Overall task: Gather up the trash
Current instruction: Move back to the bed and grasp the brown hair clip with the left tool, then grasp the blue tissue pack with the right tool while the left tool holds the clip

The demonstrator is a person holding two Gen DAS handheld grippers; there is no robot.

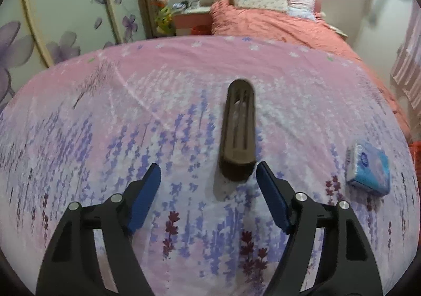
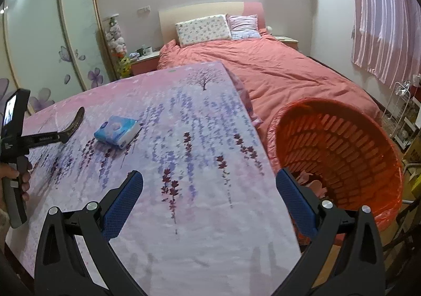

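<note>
The left gripper hangs with its jaws apart over the floral-clothed bench, gripping nothing. The long brown slotted comb lies just ahead of its right fingertip, apparently untouched. Right of the comb, well apart, sits a blue tissue pack. The right gripper is wide open and empty, beside the orange-lined trash basket off the bench's edge.

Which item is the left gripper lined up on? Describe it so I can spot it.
On the pink, lavender-printed tablecloth, just ahead of the open left gripper, lies a long dark brown slotted plastic piece with rounded ends. The only neighbour is a blue tissue pack.
</note>
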